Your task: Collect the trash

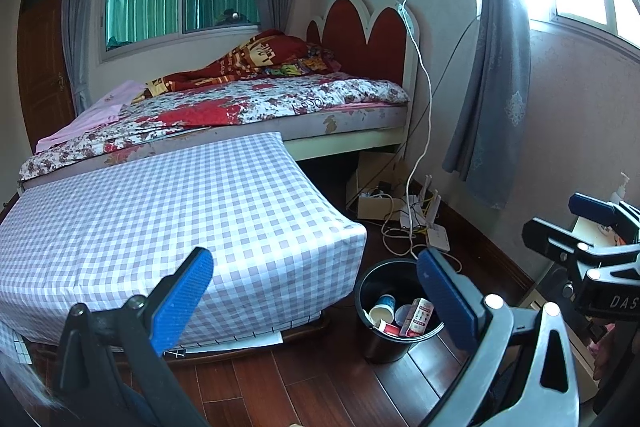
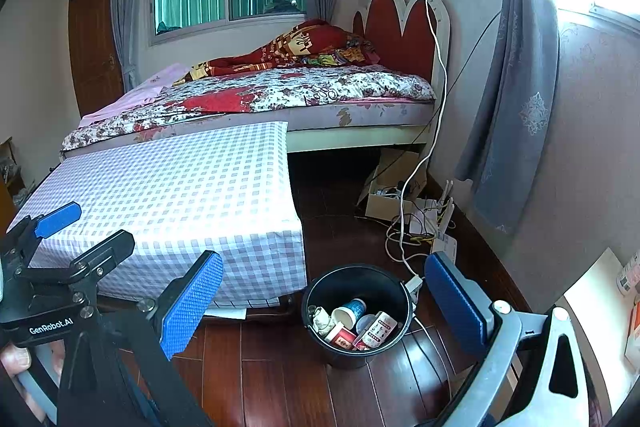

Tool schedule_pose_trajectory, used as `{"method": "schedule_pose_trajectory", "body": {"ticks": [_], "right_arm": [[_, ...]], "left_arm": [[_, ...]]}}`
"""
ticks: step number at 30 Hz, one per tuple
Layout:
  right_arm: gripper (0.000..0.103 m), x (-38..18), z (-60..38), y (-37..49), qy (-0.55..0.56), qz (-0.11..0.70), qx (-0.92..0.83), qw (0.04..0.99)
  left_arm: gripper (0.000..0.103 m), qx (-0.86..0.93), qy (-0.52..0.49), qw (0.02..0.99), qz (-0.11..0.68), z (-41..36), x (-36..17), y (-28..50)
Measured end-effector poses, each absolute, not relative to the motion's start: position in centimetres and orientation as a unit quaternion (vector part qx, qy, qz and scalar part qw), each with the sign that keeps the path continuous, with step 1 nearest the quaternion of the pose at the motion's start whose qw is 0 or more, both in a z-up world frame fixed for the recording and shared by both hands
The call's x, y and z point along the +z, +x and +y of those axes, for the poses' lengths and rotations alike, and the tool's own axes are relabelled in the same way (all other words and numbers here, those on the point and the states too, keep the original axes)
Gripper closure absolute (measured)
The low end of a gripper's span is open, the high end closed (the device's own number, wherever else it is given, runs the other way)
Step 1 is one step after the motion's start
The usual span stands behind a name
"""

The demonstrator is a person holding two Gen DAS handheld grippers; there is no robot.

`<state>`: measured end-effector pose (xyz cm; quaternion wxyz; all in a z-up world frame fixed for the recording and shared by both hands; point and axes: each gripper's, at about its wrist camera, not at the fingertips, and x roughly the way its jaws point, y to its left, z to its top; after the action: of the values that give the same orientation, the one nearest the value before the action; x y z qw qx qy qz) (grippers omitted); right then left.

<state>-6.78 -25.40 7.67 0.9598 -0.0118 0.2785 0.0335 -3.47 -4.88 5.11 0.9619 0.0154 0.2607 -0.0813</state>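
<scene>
A black trash bin (image 1: 374, 343) (image 2: 320, 287) stands on the wooden floor beside a checkered-cloth table. Inside it lie a paper cup (image 1: 383, 309) (image 2: 350, 311), small red-and-white cartons (image 1: 418, 317) (image 2: 376, 335) and other scraps. My left gripper (image 1: 316, 297) hangs open above the floor, its blue pads (image 1: 182, 301) wide apart and nothing between them. My right gripper (image 2: 324, 307) is open too, held over the bin with nothing in it. In the left wrist view the right gripper (image 1: 592, 227) shows at the right edge. The left gripper (image 2: 60, 227) appears at the left of the right wrist view.
The table with the lilac checkered cloth (image 1: 160, 227) (image 2: 180, 195) fills the left. Behind it is a bed (image 1: 240, 103) with a red headboard. Cables, a router and a cardboard box (image 1: 400, 211) (image 2: 404, 203) clutter the floor by the wall. A grey curtain (image 2: 516, 107) hangs at right.
</scene>
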Motion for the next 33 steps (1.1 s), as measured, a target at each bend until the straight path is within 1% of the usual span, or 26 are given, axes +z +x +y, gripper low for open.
{"method": "schedule_pose_trajectory", "body": {"ticks": [24,33], "right_arm": [[0.001,7.3,-25.5,-7.0,-0.012,0.28,0.03,0.959],[0.001,7.0,-25.5,-7.0,-0.012,0.284,0.03,0.958]], "left_arm": [[0.001,-0.087,0.013,0.96,0.265,-5.3,5.0,-3.7],[0.001,-0.092,0.04,0.958,0.268,-5.9,4.8,-3.7]]}}
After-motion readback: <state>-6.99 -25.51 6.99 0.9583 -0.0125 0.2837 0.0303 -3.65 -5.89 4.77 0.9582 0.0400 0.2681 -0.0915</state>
